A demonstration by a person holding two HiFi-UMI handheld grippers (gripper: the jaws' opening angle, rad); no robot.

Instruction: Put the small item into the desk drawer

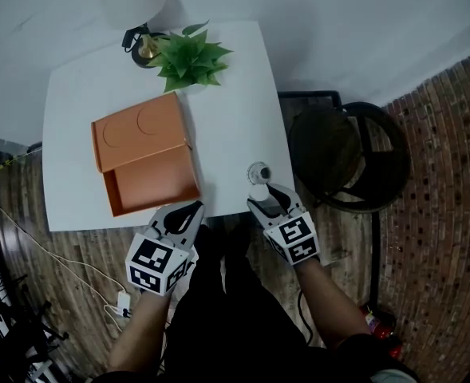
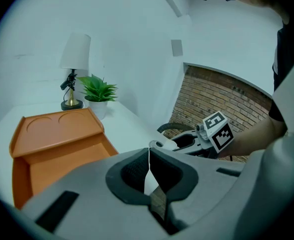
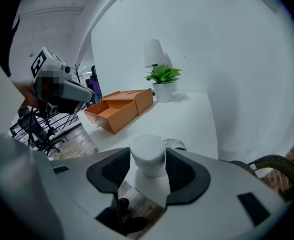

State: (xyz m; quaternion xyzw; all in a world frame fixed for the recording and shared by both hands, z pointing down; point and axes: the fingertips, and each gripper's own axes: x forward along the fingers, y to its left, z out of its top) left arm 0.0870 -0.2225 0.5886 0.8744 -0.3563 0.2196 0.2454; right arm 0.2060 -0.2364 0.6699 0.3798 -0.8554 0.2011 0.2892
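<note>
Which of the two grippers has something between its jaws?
The right gripper: a small white item stands between its jaws, near the edge of the table. The left gripper has its jaws together, with nothing between them.

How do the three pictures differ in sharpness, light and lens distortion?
Head view: sharp, evenly lit; the table edges bow slightly. Left gripper view: black corners, bluish cast; the brick wall top bends into an arc. Right gripper view: same black corners; the white item near the lens looks soft, without glare.
</note>
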